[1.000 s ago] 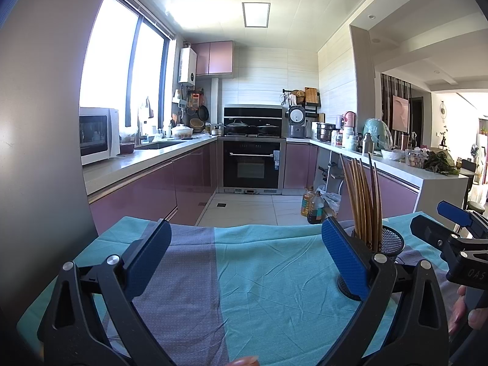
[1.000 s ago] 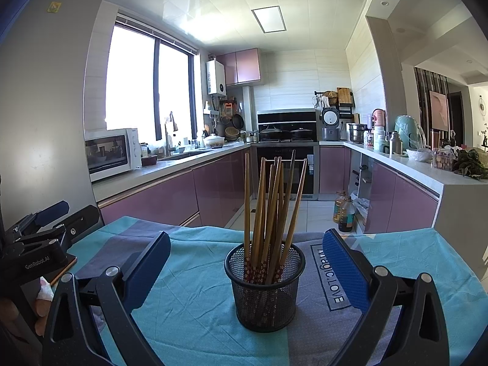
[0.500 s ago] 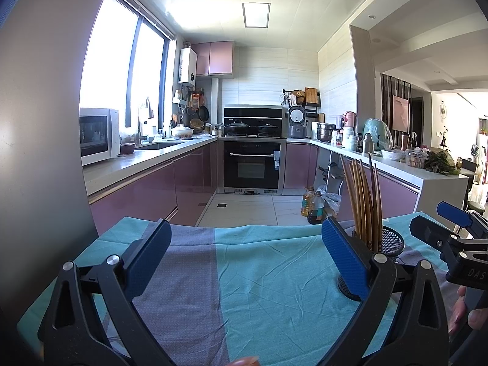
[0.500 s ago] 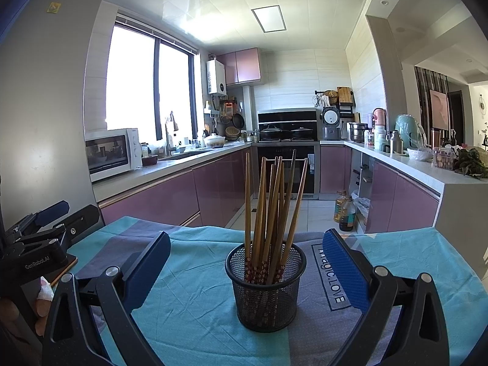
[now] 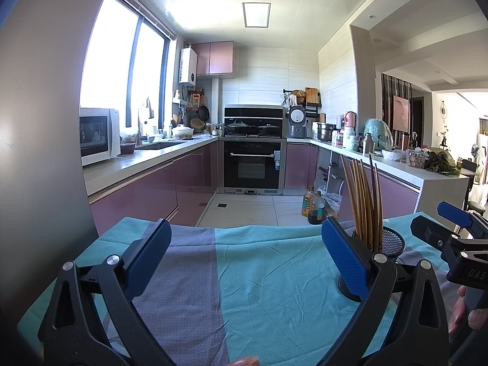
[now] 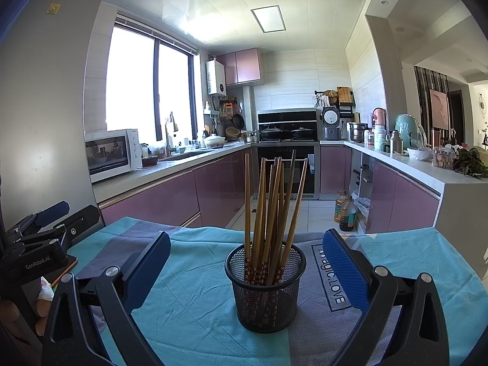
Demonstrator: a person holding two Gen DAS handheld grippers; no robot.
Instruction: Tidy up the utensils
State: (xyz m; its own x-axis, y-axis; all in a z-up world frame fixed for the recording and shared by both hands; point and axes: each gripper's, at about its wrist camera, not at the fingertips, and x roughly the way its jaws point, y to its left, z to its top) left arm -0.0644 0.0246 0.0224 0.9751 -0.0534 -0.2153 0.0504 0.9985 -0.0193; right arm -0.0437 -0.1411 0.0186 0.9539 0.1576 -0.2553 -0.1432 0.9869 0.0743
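Both wrist cameras look level across the tablecloth toward the kitchen. The mesh holder sits close, centre in the right view, right edge in the left.

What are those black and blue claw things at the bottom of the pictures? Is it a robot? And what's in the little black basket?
It is not a robot. A person holds a claw tool, called a hand-held gripper, in each hand, and each one carries a camera that looks out between its two blue fingers.

One picture comes from the left hand-held gripper, the other from the right hand-held gripper. Both are open and hold nothing.

They sit over a table with a teal and grey cloth. On it stands a black mesh cup full of wooden chopsticks, standing upright. From the right camera the cup is straight ahead, between the fingers. From the left camera it is off to the right. Behind is a kitchen.
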